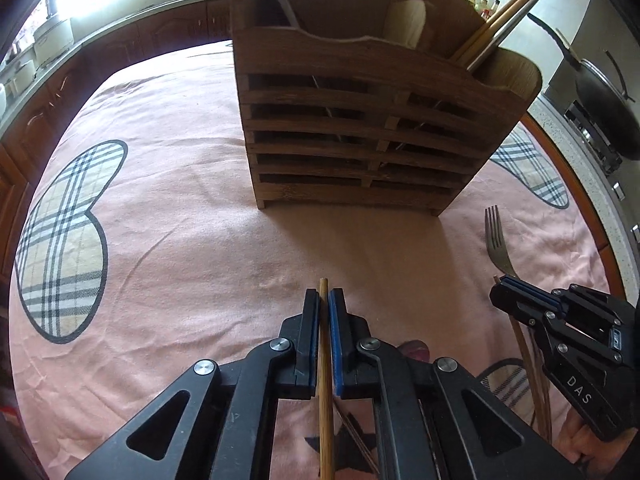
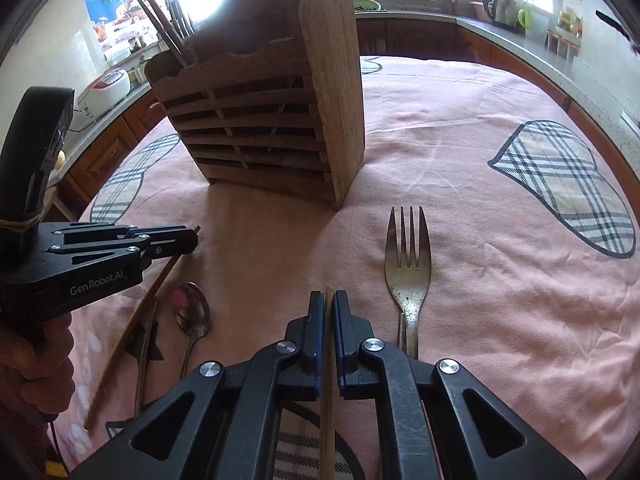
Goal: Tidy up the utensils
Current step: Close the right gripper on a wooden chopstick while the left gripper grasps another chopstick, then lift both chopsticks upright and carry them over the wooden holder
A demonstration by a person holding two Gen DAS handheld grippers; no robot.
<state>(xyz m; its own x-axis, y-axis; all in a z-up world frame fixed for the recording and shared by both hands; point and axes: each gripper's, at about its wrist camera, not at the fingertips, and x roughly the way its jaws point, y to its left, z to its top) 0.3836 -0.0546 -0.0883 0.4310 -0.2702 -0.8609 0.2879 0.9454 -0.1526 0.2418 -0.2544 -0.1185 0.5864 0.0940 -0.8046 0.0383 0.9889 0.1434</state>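
Both grippers are each pinching one chopstick lengthwise: left gripper on the darker chopstick, right gripper on the paler chopstick, likely for dropping upright into the slatted wooden holder standing ahead. Lying loose on the pink cloth are a fork and a spoon, waiting.

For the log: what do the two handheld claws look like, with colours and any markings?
Both are matte black linkage frames with silver pivot bolts and blue pads lining the fingers. The left claw carries white "GenRobot.AI" lettering and twine wrapped around its black camera mount. The right claw shows white "DAS" on its side.
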